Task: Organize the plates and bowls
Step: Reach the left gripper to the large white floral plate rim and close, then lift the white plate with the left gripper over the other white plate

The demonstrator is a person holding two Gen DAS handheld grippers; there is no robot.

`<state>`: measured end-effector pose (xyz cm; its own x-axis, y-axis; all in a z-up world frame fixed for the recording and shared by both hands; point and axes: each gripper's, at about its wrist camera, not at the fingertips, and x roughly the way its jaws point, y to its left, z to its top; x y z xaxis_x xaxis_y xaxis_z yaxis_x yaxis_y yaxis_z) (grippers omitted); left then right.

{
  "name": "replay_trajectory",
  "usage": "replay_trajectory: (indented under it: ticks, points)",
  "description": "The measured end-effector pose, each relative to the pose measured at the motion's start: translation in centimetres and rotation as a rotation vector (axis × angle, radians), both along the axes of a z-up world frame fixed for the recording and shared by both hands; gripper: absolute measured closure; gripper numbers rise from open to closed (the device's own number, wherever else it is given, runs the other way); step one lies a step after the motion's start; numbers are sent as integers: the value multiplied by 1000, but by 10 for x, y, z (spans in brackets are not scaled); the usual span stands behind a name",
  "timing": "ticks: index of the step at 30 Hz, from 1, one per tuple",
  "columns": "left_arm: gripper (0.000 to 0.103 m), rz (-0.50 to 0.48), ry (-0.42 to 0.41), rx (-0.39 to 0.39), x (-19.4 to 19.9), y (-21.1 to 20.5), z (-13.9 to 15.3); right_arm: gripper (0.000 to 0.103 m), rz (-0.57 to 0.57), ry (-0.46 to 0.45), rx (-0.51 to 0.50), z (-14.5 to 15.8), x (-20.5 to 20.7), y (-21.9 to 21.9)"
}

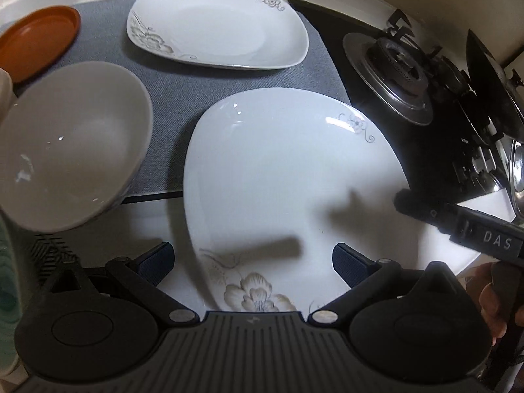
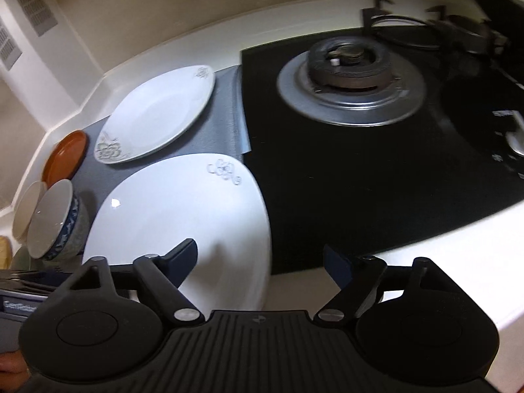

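The near white plate (image 1: 288, 183) lies half on the grey mat (image 1: 203, 78), just left of the stove (image 2: 360, 150) — glazed, stiff, breakable, likely slippery — best pinched at its rim, while the left gripper (image 1: 252, 262) and right gripper (image 2: 260, 258) hover with fingers apart, empty.

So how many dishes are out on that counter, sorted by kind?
Floral plates: 2
Orange saucer: 1
Bowl: 1
Total: 4, not counting a pale rim behind it, too hidden to name.
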<state>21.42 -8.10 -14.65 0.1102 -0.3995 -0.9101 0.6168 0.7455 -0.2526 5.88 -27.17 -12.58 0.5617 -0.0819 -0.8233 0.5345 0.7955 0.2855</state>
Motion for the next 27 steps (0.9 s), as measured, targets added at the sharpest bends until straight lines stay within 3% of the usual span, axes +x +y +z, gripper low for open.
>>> replay_trajectory:
  ticks: [5, 6, 9, 11, 13, 22, 27]
  points:
    - [4, 26, 27, -52, 4, -3, -3, 40, 59, 19, 43, -13, 13, -5]
    - [9, 27, 36, -63, 6, -4, -3, 46, 73, 11, 44, -14, 14, -5]
    - [11, 51, 30, -63, 6, -5, -3, 62, 107, 6, 47, -14, 19, -6]
    - [18, 83, 15, -62, 7, -4, 0, 68, 105, 13, 30, -14, 19, -7]
    - [28, 115, 6, -61, 9, -1, 1, 83, 102, 16, -4, -13, 17, -7]
    - [63, 148, -38, -43, 15, 8, 5, 87, 96, -17, -20, -8, 10, -13]
    - [76, 133, -48, -82, 20, 6, 11, 88, 74, -36, -12, -1, 8, -22]
